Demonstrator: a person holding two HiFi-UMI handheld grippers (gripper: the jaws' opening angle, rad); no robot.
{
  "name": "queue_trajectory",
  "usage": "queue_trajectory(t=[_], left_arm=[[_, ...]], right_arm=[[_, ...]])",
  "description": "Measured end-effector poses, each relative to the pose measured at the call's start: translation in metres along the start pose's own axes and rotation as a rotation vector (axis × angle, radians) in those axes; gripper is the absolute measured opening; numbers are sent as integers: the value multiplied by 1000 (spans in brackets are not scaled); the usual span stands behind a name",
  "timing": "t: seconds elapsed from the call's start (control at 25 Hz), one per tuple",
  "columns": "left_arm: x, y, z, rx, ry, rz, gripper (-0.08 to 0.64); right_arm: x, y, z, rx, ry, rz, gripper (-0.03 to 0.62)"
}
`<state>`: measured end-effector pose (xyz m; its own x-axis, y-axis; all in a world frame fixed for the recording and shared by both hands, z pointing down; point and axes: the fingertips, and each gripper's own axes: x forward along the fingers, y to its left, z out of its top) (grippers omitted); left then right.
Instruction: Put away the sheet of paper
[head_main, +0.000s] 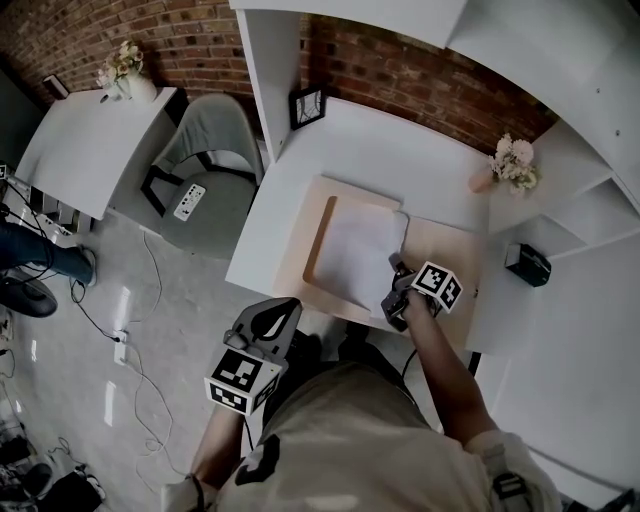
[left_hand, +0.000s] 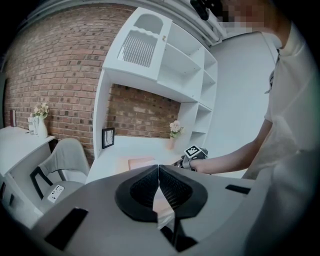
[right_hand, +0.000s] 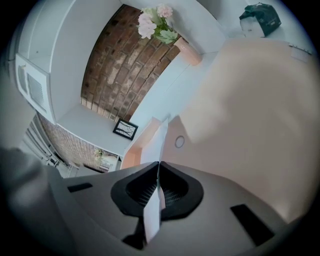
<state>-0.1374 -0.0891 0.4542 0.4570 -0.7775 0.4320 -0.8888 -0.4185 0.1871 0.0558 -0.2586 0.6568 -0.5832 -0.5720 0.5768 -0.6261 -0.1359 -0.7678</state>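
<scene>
The white sheet of paper lies in a shallow light-wood tray on the white desk. My right gripper is shut on the sheet's near right corner. In the right gripper view the sheet runs edge-on between the closed jaws, beside a flat wooden panel. My left gripper hangs off the desk's near edge, close to the person's body, its jaws shut with nothing in them. From there the right gripper shows over the desk.
A vase of flowers and a small picture frame stand at the back of the desk. A dark object sits on the shelf to the right. A grey chair with a remote stands left; cables cross the floor.
</scene>
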Motion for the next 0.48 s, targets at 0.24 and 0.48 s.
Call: queue_trajectory(t=[0.24, 0.48], left_arm=[[0, -1, 0, -4, 3, -2, 17], [2, -3, -1, -7, 9, -6, 17]], right_arm=[[3, 6, 2, -6, 5, 3, 28], [10, 8, -1, 76, 14, 34, 28]])
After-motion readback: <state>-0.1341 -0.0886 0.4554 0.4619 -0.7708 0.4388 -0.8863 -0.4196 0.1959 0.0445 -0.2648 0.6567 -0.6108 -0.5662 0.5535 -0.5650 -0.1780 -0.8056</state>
